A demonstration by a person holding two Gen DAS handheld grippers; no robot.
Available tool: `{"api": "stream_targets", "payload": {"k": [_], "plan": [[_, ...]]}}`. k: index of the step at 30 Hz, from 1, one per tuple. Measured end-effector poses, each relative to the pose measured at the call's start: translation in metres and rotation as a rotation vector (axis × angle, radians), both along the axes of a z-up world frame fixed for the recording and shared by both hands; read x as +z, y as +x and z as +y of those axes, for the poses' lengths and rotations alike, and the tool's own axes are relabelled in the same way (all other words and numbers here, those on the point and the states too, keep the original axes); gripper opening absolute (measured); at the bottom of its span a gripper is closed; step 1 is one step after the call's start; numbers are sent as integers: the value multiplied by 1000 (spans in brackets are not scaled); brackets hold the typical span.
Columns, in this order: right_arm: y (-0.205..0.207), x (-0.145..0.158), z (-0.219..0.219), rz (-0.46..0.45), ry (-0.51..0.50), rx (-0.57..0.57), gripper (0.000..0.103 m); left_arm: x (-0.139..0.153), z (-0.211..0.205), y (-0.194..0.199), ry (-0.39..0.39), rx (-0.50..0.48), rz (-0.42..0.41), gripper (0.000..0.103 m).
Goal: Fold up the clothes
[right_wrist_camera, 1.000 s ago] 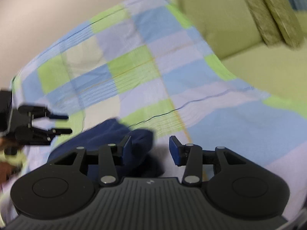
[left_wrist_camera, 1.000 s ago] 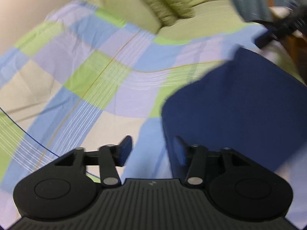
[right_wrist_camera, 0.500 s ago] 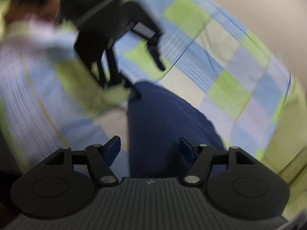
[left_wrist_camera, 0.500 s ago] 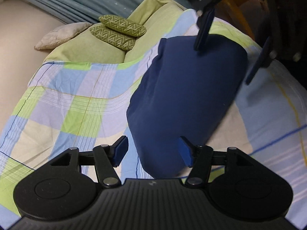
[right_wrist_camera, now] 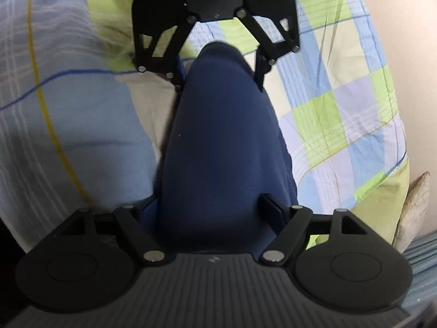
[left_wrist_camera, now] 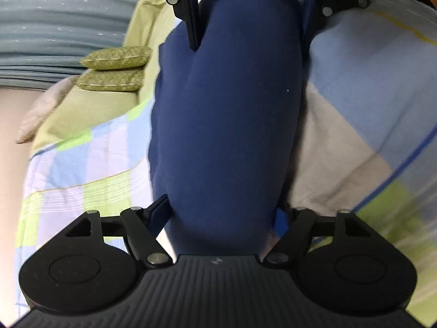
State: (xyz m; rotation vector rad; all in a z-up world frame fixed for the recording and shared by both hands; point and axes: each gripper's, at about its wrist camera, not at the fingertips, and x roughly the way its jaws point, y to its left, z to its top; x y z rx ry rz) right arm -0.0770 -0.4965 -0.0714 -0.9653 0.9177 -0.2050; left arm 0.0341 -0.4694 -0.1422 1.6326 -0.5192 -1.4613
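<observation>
A folded navy-blue garment point(left_wrist_camera: 226, 114) lies as a long bundle on the checked bedspread point(left_wrist_camera: 82, 169). My left gripper point(left_wrist_camera: 221, 216) is open, its fingers on either side of one end of the bundle. My right gripper point(right_wrist_camera: 210, 210) is open and straddles the other end of the garment point(right_wrist_camera: 224, 147). Each gripper shows in the other's view, facing it: the right one at the top of the left wrist view point(left_wrist_camera: 251, 8), the left one at the top of the right wrist view point(right_wrist_camera: 218, 73). The cloth sits between the jaws without being pinched.
Two green patterned cushions point(left_wrist_camera: 114, 68) and a beige pillow point(left_wrist_camera: 35, 114) lie at the head of the bed on a plain green sheet point(left_wrist_camera: 90, 109). A blue-grey curtain point(left_wrist_camera: 54, 27) hangs behind. The bed edge meets a pale floor point(right_wrist_camera: 409, 54).
Both grippers have swung round to face each other and closed in on the two ends of the navy bundle, which now fills the gap between each pair of open fingers.
</observation>
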Motion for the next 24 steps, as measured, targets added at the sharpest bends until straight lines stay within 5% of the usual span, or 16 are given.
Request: {"api": "stream_targets", "payload": {"k": [4,9,13,19,24], "plan": [[-10,1,-10,-17,4,59,46,10,-4,-3,23,36,20,49],[-12,42,-19,-53,5,125,39,43,-3,-2,-3,132,109,47],[-1,80,-24,-110,-63,221,38,101,5,24,-101,274,164,47],[47,134,-29,-278,-135,431,38,156,30,44,-234,475,29,47],[51,111,-19,-335,-55,609,39,127,57,24,-183,622,-4,49]]}}
